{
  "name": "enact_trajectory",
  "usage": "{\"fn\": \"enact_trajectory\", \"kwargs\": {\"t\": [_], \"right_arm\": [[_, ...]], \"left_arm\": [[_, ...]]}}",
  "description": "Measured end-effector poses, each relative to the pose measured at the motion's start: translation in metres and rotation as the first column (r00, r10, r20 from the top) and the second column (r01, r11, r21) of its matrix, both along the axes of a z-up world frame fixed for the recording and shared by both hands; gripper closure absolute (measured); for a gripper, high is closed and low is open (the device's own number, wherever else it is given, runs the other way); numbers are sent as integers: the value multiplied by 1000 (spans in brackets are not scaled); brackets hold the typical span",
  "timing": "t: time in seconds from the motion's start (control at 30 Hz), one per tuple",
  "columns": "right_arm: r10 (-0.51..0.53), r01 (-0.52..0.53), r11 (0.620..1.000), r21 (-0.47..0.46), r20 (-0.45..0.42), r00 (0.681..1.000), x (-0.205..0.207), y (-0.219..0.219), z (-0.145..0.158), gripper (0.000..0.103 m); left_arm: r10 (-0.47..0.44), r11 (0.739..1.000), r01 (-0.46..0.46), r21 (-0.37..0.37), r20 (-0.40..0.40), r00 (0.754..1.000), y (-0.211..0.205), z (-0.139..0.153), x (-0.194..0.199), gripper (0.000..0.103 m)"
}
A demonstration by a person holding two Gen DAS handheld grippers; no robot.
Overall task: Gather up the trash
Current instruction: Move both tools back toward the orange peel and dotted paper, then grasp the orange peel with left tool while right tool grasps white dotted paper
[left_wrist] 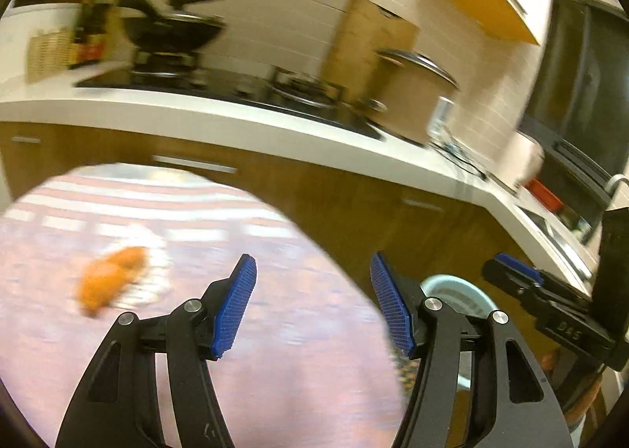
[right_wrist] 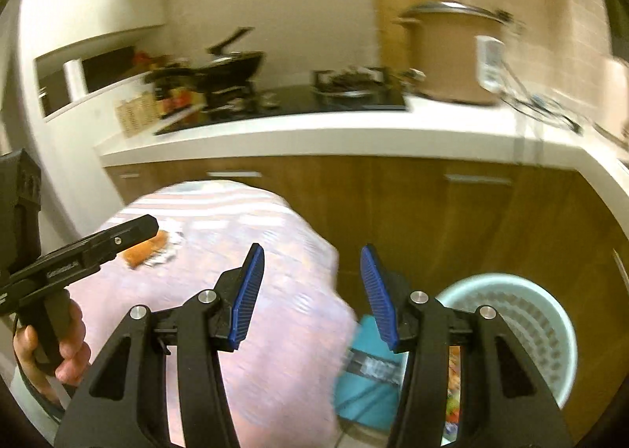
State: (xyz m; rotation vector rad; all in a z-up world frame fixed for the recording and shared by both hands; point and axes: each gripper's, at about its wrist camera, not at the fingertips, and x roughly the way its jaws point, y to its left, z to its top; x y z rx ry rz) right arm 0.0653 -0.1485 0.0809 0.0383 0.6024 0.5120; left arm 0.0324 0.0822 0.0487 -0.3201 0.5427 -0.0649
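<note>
Left wrist view shows the left gripper (left_wrist: 314, 302) with jaws wide apart, holding nothing, above the pink tablecloth (left_wrist: 275, 369). An orange wrapper (left_wrist: 110, 279) lies blurred on the cloth. The right gripper (right_wrist: 312, 290) also gapes empty, near the pale green bin (right_wrist: 523, 322).
</note>
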Motion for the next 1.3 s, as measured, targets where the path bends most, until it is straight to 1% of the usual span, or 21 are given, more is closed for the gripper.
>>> {"fn": "enact_trajectory", "kwargs": {"t": [0.1, 0.2, 0.33, 0.4, 0.53, 0.7, 0.73, 0.8, 0.9, 0.93, 1.03, 1.07, 1.13, 1.2, 1.23, 1.27, 1.3], "right_arm": [[73, -73, 997, 22, 12, 997, 3, 37, 3, 55], [128, -129, 991, 40, 24, 991, 11, 74, 0, 55], [176, -176, 983, 41, 8, 984, 26, 121, -14, 55], [195, -194, 981, 28, -18, 981, 36, 146, -26, 55], [220, -221, 975, -9, -64, 973, 46, 182, -53, 55], [238, -243, 970, -29, -112, 965, 51, 197, -75, 55], [241, -247, 968, -35, -122, 963, 53, 200, -79, 55], [244, -251, 967, -40, -133, 961, 53, 201, -83, 55], [250, -259, 965, -49, -134, 959, 53, 203, -83, 55], [255, -265, 963, -57, -141, 957, 53, 206, -83, 55], [279, -292, 954, -66, -161, 947, 53, 213, -81, 55], [291, -306, 950, -65, -168, 942, 53, 217, -78, 55], [305, -322, 944, -73, -177, 936, 56, 226, -73, 55], [329, -352, 932, -86, -202, 922, 62, 241, -70, 51], [337, -362, 928, -91, -210, 918, 65, 248, -71, 50], [333, -361, 926, -108, -213, 919, 68, 256, -73, 50], [325, -355, 927, -124, -209, 922, 69, 262, -74, 50]], "left_arm": [[81, 997, -81, 21, -14, 997, 38, -1, -10, 44], [162, 986, -161, 40, -37, 986, 76, -7, -16, 44], [219, 974, -212, 81, -93, 971, 111, -24, -10, 44], [227, 972, -216, 96, -120, 967, 123, -34, -4, 44], [202, 978, -189, 89, -178, 963, 133, -56, 12, 44], [174, 984, -158, 88, -223, 959, 135, -78, 19, 44], [167, 985, -149, 88, -243, 956, 135, -81, 21, 47], [170, 984, -149, 101, -240, 956, 133, -82, 20, 50], [172, 982, -150, 111, -232, 957, 133, -82, 20, 65], [167, 984, -149, 100, -220, 961, 133, -81, 18, 70], [161, 987, -157, 32, -192, 968, 138, -80, 8, 78], [161, 987, -164, -5, -161, 974, 142, -77, 2, 85], [172, 981, -181, -70, -120, 978, 151, -73, -7, 94], [215, 970, -224, -93, -96, 972, 161, -71, -15, 95], [238, 964, -246, -100, -85, 967, 167, -70, -19, 95], [251, 959, -259, -111, -81, 965, 171, -71, -22, 95], [268, 951, -276, -138, -74, 961, 178, -71, -26, 95]]}}
